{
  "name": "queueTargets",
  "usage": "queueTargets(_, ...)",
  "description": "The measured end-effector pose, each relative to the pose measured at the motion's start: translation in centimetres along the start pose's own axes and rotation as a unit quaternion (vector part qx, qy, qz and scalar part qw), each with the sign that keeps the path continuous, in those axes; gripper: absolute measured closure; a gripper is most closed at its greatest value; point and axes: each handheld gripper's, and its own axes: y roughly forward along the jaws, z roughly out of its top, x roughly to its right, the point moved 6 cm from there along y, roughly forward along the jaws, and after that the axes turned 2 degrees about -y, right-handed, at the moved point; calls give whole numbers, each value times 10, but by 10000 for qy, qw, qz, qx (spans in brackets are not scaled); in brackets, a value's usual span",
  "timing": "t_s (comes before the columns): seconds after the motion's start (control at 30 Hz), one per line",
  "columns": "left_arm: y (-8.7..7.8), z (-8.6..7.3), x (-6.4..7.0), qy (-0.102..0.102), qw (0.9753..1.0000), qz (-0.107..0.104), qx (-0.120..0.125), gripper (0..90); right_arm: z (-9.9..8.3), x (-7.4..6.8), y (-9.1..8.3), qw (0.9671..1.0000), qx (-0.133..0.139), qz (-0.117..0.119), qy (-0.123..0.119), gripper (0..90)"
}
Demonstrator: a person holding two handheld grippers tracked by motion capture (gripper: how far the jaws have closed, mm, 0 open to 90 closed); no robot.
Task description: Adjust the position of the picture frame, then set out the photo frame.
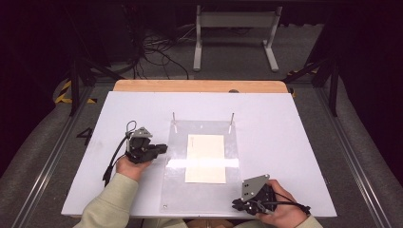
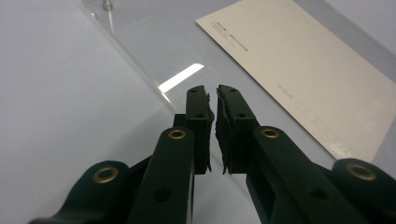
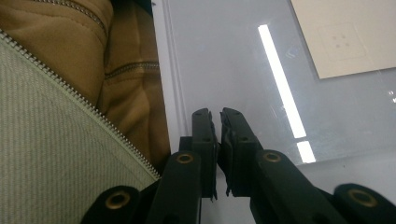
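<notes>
Left gripper (image 1: 160, 149) sits just off the clear sheet's (image 1: 173, 190) left edge, jaws basically closed, holding nothing. Cream card (image 1: 205, 158) lies flat mid-sheet, untouched. Right gripper (image 1: 236, 205) at near edge, same: closed, empty. Imo barely started.

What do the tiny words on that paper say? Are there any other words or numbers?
Cream paper card: faint lines of print by its top edge and lower down, too small and blurred to read.
Clear plastic sheet: no text.
Left gripper and right gripper: no readable labels.
</notes>
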Motion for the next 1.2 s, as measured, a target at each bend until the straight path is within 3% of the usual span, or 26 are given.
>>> queueTargets(0.13, -5, -1, 3, 68, 9999, -42, 66, 790, -1, 1, 0, 9998, 111, 86, 155, 810)
queueTargets(0.17, -6, -1, 4, 51, 9999, -56, 120, 770, -1, 2, 0, 9992, 292, 173, 186, 756)
queueTargets(0.23, -8, -1, 3, 153, 9997, -50, 167, 719, 2, 4, -2, 9975, 587, 230, 305, 733)
queueTargets(0.33, -12, 1, 5, 205, 9992, -142, 317, 617, 5, 14, -9, 9960, 751, -191, 438, 727)
queueTargets(0.43, -20, 3, 7, 296, 9980, -68, 553, 567, 10, 22, -16, 9921, 1016, -458, 580, 727)
queueTargets(0.53, -26, 4, 8, 288, 9970, -54, 720, 536, 17, 30, -27, 9845, 1410, -773, 699, 720)
queueTargets(0.67, -31, 1, 8, 359, 9959, -43, 825, 499, 21, 45, -38, 9735, 1745, -973, 1113, 705)
queueTargets(0.73, -35, -2, 8, 398, 9959, 81, 809, 483, 22, 56, -42, 9651, 1973, -1111, 1319, 733)
queueTargets(0.8, -38, -3, 6, 416, 9956, 143, 829, 480, 21, 70, -45, 9551, 1985, -1281, 1787, 741)
queueTargets(0.83, -40, -4, 6, 385, 9956, 153, 846, 476, 20, 77, -46, 9518, 1990, -1348, 1906, 740)
queueTargets(1.0, -44, -10, 6, 392, 9952, 204, 872, 456, 27, 110, -55, 9447, 2029, -1733, 1904, 715)
queueTargets(1.03, -44, -10, 6, 392, 9952, 204, 872, 452, 27, 110, -55, 9447, 2029, -1733, 1904, 715)
queueTargets(1.1, -47, -13, 7, 419, 9951, 190, 879, 443, 36, 125, -57, 9387, 2161, -1869, 1930, 725)
queueTargets(1.2, -49, -15, 8, 368, 9952, 189, 883, 438, 43, 142, -57, 9369, 2069, -2115, 1860, 728)
